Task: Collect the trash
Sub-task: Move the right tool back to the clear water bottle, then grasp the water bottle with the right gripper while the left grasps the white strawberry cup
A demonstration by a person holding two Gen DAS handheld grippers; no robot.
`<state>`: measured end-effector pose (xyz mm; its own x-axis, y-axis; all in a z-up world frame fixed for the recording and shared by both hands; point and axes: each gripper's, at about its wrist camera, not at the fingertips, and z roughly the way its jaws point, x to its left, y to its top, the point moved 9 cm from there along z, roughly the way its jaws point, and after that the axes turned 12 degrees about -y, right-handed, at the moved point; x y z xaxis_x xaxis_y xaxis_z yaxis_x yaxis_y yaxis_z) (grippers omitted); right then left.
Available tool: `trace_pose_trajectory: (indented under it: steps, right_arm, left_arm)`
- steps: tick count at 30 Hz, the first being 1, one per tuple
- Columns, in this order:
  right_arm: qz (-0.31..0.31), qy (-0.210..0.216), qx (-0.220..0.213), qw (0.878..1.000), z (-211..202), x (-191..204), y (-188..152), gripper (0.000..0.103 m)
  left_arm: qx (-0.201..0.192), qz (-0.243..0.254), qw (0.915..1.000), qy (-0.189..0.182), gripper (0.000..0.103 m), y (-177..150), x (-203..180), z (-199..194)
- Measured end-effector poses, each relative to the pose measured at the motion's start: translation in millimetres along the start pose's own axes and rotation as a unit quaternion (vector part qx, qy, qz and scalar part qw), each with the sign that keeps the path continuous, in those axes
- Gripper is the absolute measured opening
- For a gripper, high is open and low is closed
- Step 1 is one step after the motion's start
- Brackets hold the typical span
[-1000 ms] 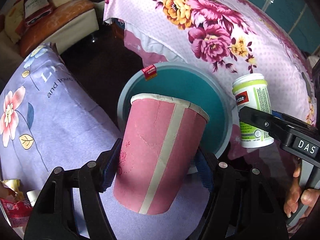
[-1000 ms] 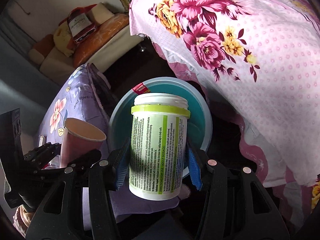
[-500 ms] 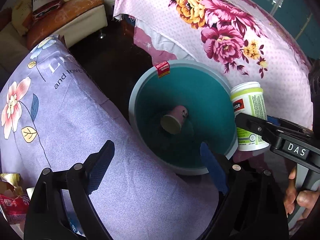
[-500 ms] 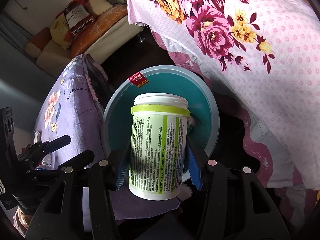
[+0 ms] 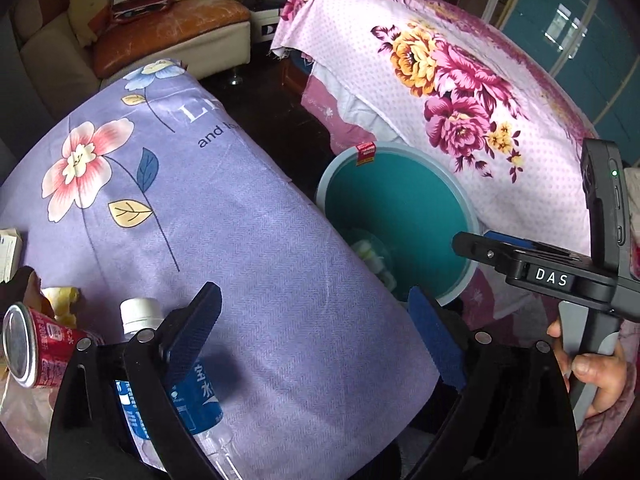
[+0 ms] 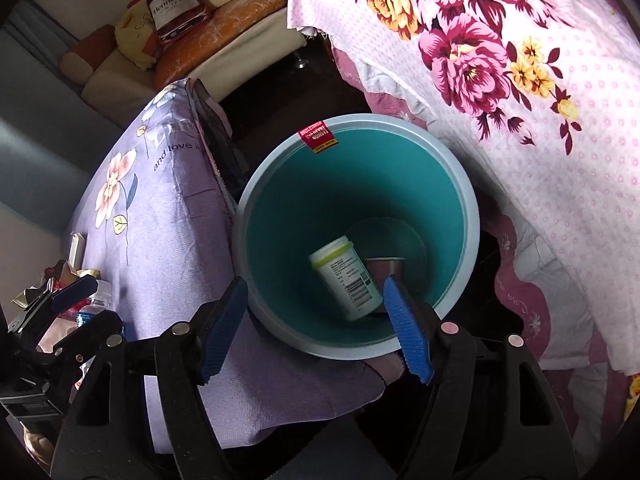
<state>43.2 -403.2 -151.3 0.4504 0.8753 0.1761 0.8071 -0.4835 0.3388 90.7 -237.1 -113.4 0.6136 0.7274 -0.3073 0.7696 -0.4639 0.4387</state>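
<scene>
A teal bin [image 6: 472, 208] stands on the dark floor between two cloth-covered surfaces. Inside it lie a white jar with a green band [image 6: 346, 276] and a pink paper cup [image 6: 384, 268]. My right gripper [image 6: 314, 328] hovers over the bin's near rim, jaws opening, with nothing between the pads. My left gripper [image 5: 316, 332] is over the purple flowered cloth [image 5: 260, 240], left of the bin [image 5: 400, 200], jaws opening wide and empty. In the left wrist view the right gripper [image 5: 492, 242] shows above the bin, held by a hand [image 5: 592, 372].
A red drink can [image 5: 32, 344], a water bottle with a blue label [image 5: 172, 380] and crumpled yellow scraps [image 5: 64, 300] lie at the purple cloth's left end. A pink rose-print cloth [image 5: 460, 80] covers the surface on the right. A sofa [image 5: 168, 32] stands behind.
The left gripper let the pink cup fall into the bin and swung left over the purple cloth. The right gripper opened and the jar dropped into the bin.
</scene>
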Motion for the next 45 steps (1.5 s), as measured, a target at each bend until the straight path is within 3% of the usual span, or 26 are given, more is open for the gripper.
trace_pose_trajectory:
  steps: [13, 21, 27, 31, 40, 41, 42, 45]
  right_arm:
    - [-0.081, 0.023, 0.017, 0.996, -31.8, 87.4, -34.4, 0.076]
    - [-0.152, 0.040, 0.044, 0.986, -35.3, 162.8, -72.0, 0.077]
    - [-0.192, 0.049, 0.076, 0.977, -22.3, 211.3, -95.8, 0.077]
    - [-0.204, 0.049, 0.093, 0.973, -12.4, 232.4, -106.4, 0.077]
    - [-0.202, 0.067, 0.115, 0.970, 4.7, 255.1, -115.0, 0.077]
    - [-0.203, 0.070, 0.116, 0.970, 6.3, 256.2, -115.9, 0.075]
    - [-0.209, 0.076, 0.117, 0.968, 6.7, 258.4, -117.8, 0.061]
    - [-0.235, 0.056, 0.089, 0.966, 2.1, 257.7, -117.1, 0.061]
  left_arm:
    - [-0.045, -0.056, 0.9972, 0.022, 0.095, -63.1, 59.2, -77.7]
    - [-0.073, -0.104, 0.9909, 0.045, 0.095, -114.8, 115.9, -121.7]
    - [-0.083, -0.147, 0.9850, 0.037, 0.095, -149.0, 152.4, -137.3]
    - [-0.088, -0.167, 0.9816, 0.026, 0.095, -160.1, 166.4, -140.6]
    - [-0.087, -0.161, 0.9828, 0.024, 0.095, -167.4, 171.5, -141.5]
    - [-0.086, -0.158, 0.9832, 0.026, 0.095, -168.2, 171.6, -142.2]
    - [-0.087, -0.155, 0.9837, 0.029, 0.095, -168.2, 170.8, -142.9]
    - [-0.093, -0.141, 0.9850, 0.036, 0.095, -166.2, 165.3, -148.3]
